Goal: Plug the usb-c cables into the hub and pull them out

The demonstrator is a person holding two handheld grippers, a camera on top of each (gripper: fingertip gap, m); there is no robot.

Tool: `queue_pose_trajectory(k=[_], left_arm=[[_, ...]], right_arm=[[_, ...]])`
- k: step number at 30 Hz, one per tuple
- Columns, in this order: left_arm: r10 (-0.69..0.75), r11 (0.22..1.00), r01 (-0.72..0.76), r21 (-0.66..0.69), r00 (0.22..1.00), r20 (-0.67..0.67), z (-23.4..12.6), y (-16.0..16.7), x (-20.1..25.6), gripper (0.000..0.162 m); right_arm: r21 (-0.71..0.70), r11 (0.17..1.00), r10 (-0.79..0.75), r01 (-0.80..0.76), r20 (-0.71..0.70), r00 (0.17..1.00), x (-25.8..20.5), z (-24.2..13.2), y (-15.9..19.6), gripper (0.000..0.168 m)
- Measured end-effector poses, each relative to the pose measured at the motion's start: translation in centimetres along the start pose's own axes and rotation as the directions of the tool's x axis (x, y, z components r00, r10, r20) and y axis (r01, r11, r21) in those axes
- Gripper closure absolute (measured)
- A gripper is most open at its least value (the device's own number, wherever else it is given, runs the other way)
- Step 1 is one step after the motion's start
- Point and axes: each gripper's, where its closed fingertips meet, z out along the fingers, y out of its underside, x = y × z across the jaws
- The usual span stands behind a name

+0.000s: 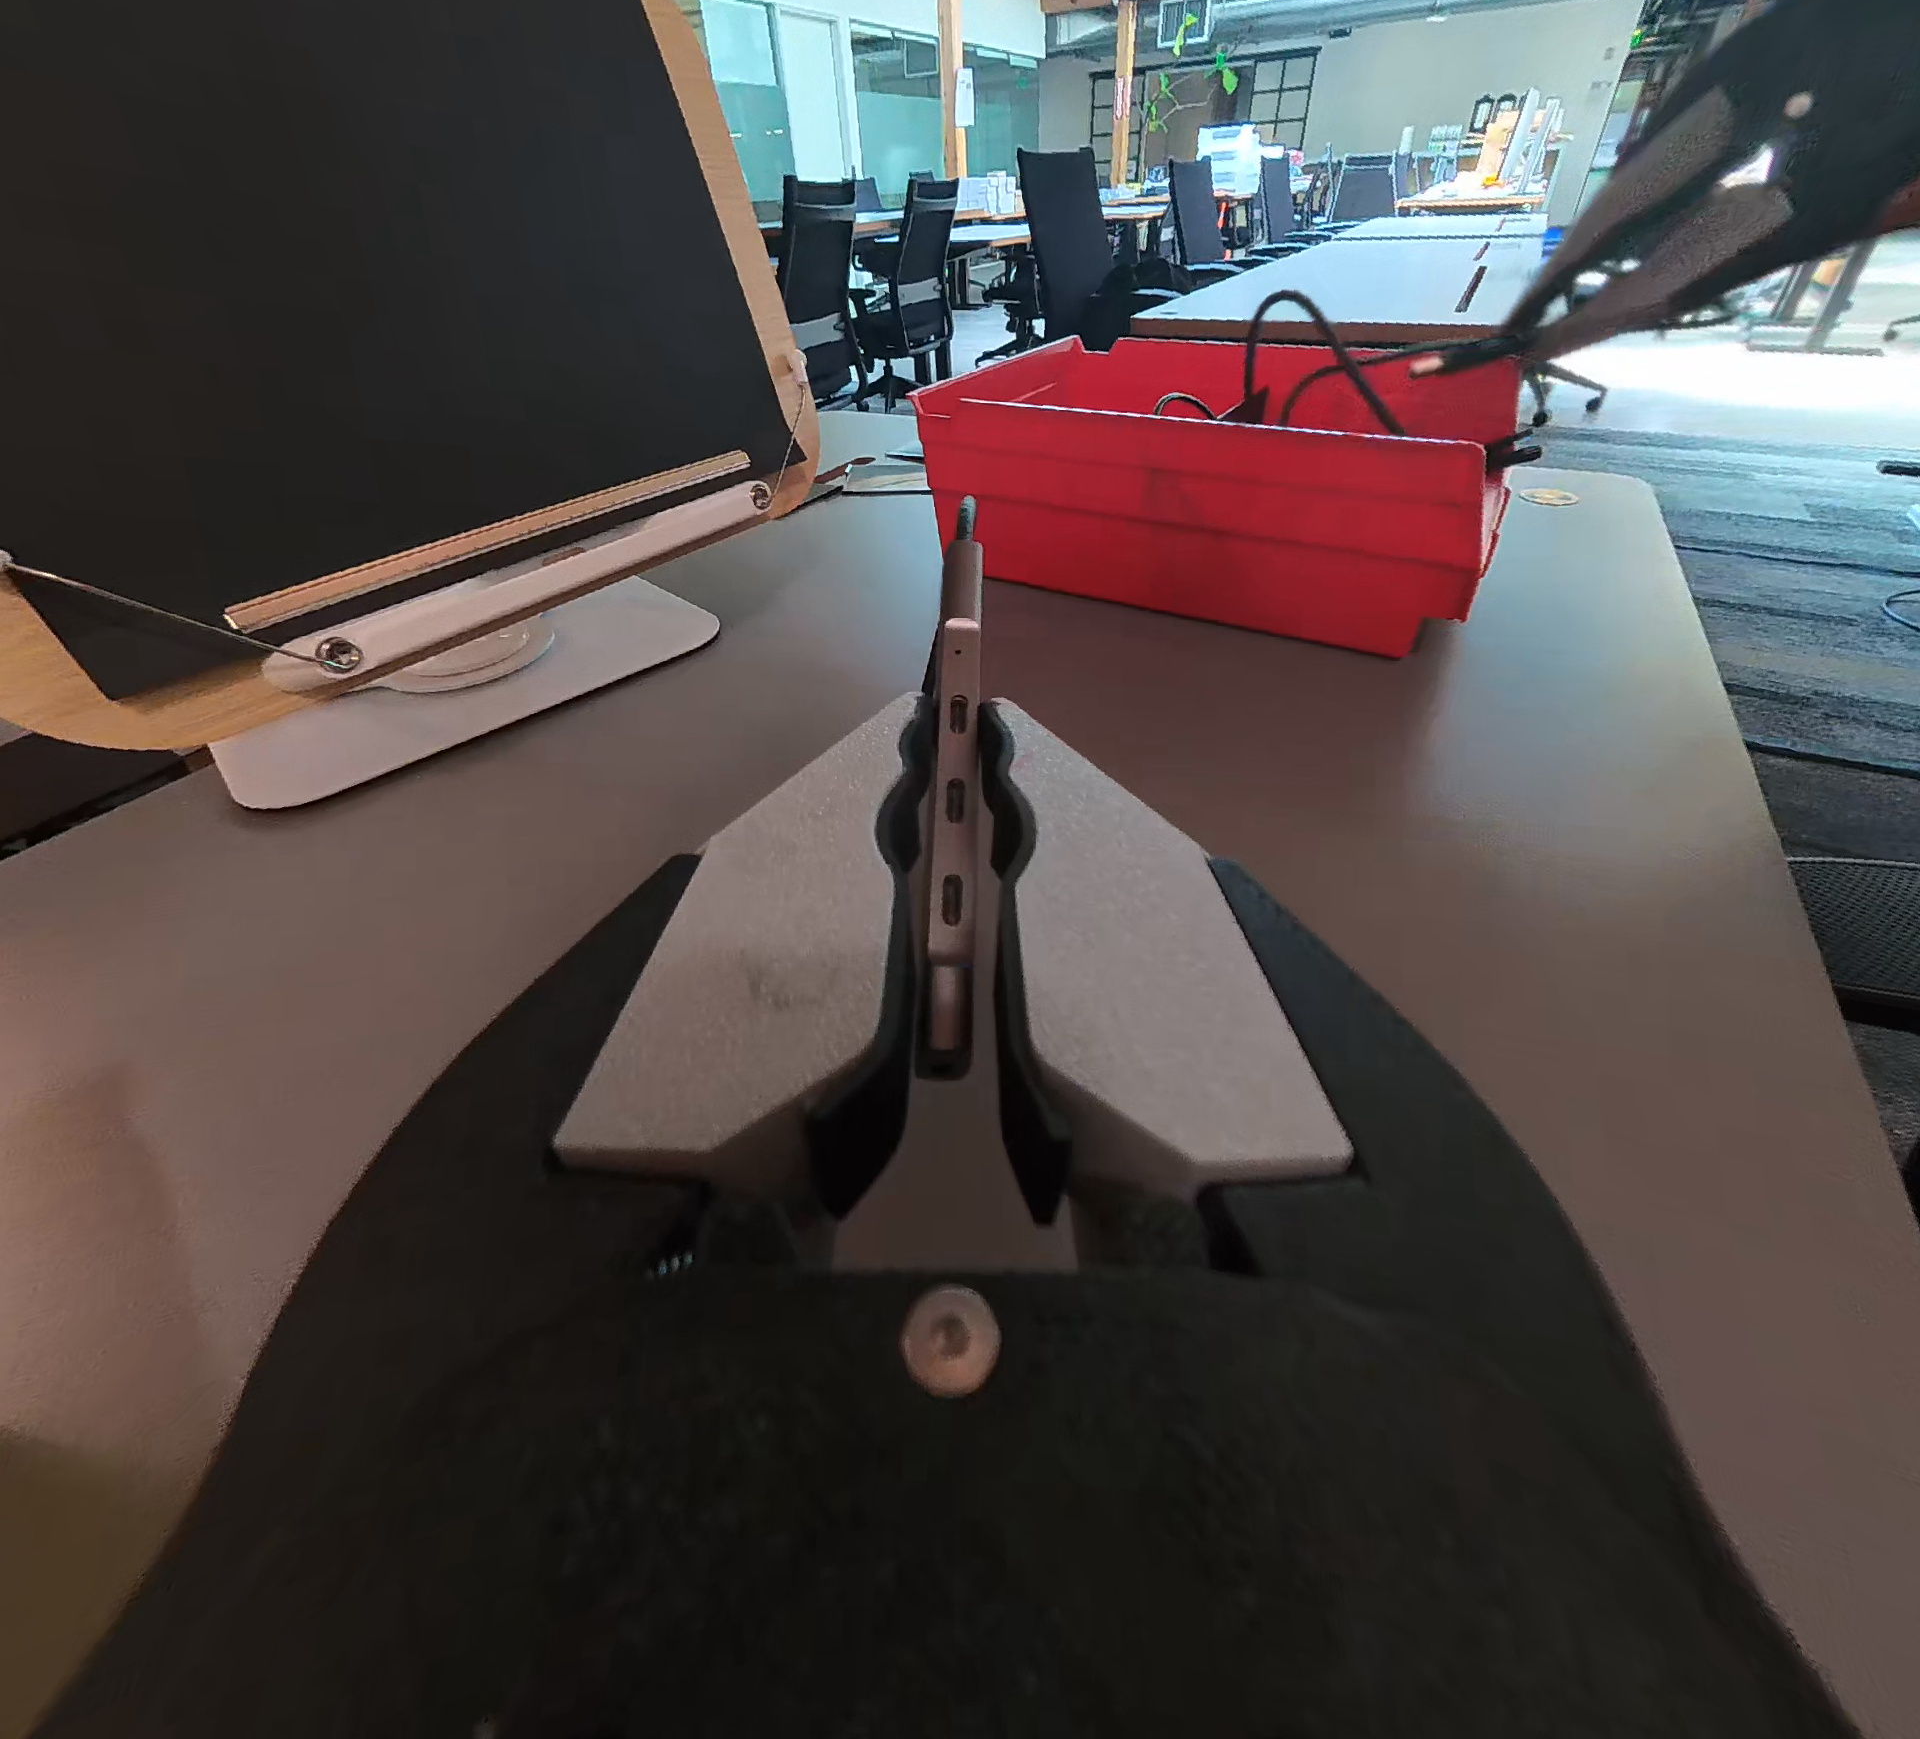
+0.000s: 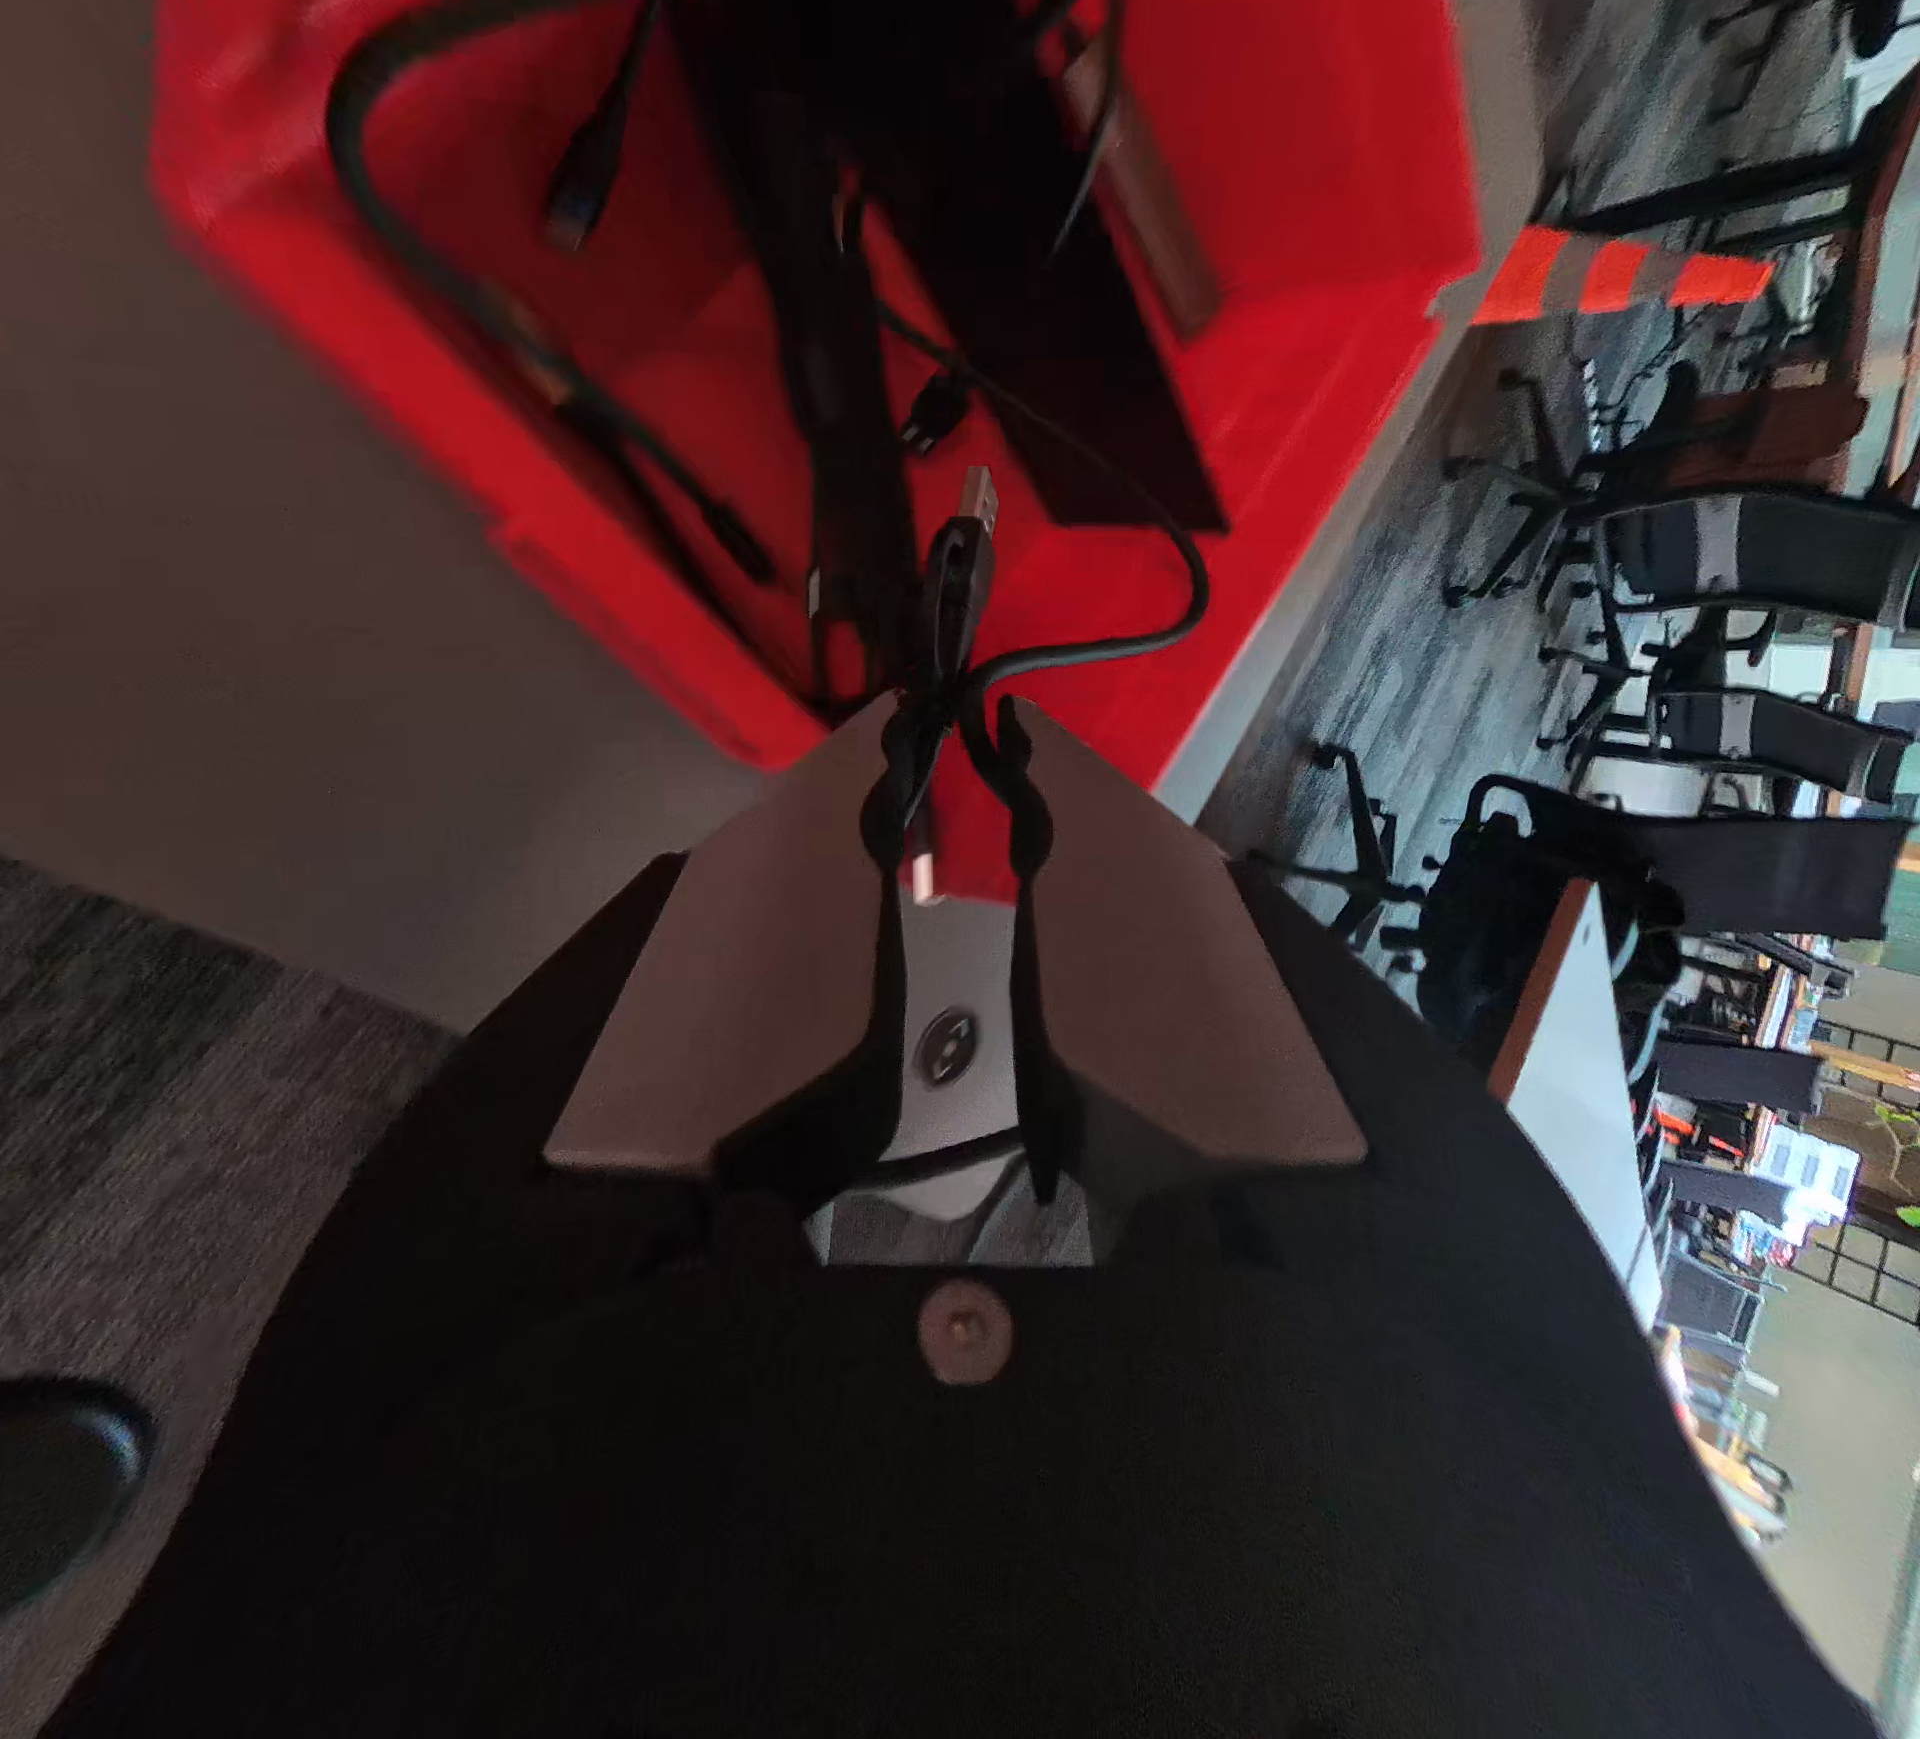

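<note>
My left gripper (image 1: 954, 715) is shut on a slim grey hub (image 1: 958, 816), held on edge a little above the table, with three small ports facing up. My right gripper (image 2: 951, 721) is shut on a black cable (image 2: 954, 609) above the red bin (image 2: 1299, 401). A silver plug (image 2: 978, 496) sticks out past its fingertips, and a small light plug tip (image 2: 925, 870) shows between the fingers. In the left wrist view the right gripper (image 1: 1512, 344) hangs over the bin (image 1: 1205, 505) at the far right, well apart from the hub.
The bin holds several loose black cables (image 2: 436, 58) and a flat black item (image 2: 997, 255). A dark screen on a white stand (image 1: 468, 650) stands on the brown table (image 1: 1351, 858) at the left. The table's right edge drops to carpet. Office chairs (image 1: 914, 276) stand beyond.
</note>
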Motion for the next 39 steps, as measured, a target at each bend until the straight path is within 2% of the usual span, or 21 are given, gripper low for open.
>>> queue_pose_trajectory(k=[2,4,7,9,10,12,17,19,21,23,25,27,30,32,34,37,39], left_arm=[[0.001,1.0,-0.001,-0.005,1.0,-0.006,0.2,0.1,0.1,0.156],[0.014,1.0,-0.014,-0.014,1.0,-0.01,0.2,0.3,0.3,0.156],[0.035,0.999,-0.036,-0.014,0.999,-0.024,0.2,0.4,0.7,0.156],[0.049,0.999,-0.049,-0.012,0.998,-0.045,0.1,0.3,1.1,0.156],[0.06,0.998,-0.061,-0.013,0.997,-0.053,0.1,0.4,1.3,0.156],[0.086,0.996,-0.087,-0.009,0.994,-0.073,0.1,0.2,1.9,0.156],[0.132,0.991,-0.132,0.007,0.984,-0.123,0.2,-0.1,3.2,0.156],[0.158,0.987,-0.156,0.024,0.974,-0.162,0.2,-0.3,4.1,0.156],[0.189,0.982,-0.187,0.031,0.963,-0.192,0.2,-0.2,5.0,0.156],[0.212,0.977,-0.211,0.028,0.953,-0.217,0.3,0.0,5.6,0.156],[0.224,0.974,-0.223,0.031,0.941,-0.253,0.4,0.2,6.4,0.156],[0.235,0.972,-0.232,0.045,0.929,-0.286,0.2,0.2,7.3,0.156],[0.237,0.971,-0.232,0.053,0.918,-0.319,0.0,0.3,8.0,0.156],[0.228,0.973,-0.223,0.052,0.916,-0.33,-0.1,0.3,8.1,0.156],[0.199,0.979,-0.198,0.041,0.912,-0.357,-0.2,0.5,8.4,0.156],[0.136,0.991,-0.129,0.044,0.937,-0.321,0.2,0.0,7.6,0.154],[0.095,0.995,-0.089,0.038,0.97,-0.225,0.5,-0.2,5.7,0.146]], right_arm=[[0.013,1.0,-0.015,0.015,0.046,0.999,1.4,0.9,-1.7,0.157],[-0.029,0.999,-0.01,0.016,0.207,0.978,0.3,3.2,-2.8,0.158],[-0.142,0.99,0.095,-0.024,0.517,0.851,-4.5,6.7,-3.6,0.157],[-0.218,0.975,0.167,-0.04,0.602,0.781,-5.9,7.4,-3.6,0.156],[-0.209,0.975,0.184,-0.071,0.597,0.781,-5.4,7.1,-4.1,0.157],[-0.098,0.985,0.175,-0.145,0.6,0.781,-4.3,5.2,-6.1,0.156],[0.053,0.971,0.19,-0.234,0.427,0.884,0.7,0.4,-7.8,0.124],[0.152,0.958,0.164,-0.241,0.4,0.902,0.8,-1.9,-9.8,0.117],[0.3,0.926,0.075,-0.23,0.452,0.889,-1.5,-4.6,-13.5,0.114],[0.427,0.881,-0.075,-0.205,0.552,0.83,-6.0,-7.2,-17.4,0.115],[0.524,0.84,-0.226,-0.142,0.574,0.787,-10.4,-8.3,-20.6,0.111],[0.592,0.803,-0.31,-0.07,0.516,0.799,-13.5,-7.6,-23.5,0.116],[0.631,0.776,-0.415,0.015,0.492,0.765,-18.0,-6.1,-26.5,0.121],[0.632,0.772,-0.475,0.071,0.499,0.725,-20.2,-5.2,-27.2,0.133],[0.635,0.763,-0.499,0.121,0.461,0.734,-20.5,-4.3,-27.8,0.16],[0.632,0.761,-0.508,0.149,0.436,0.743,-19.5,-4.4,-28.1,0.161],[0.602,0.774,-0.481,0.195,0.361,0.799,-16.7,-4.3,-28.1,0.161]])
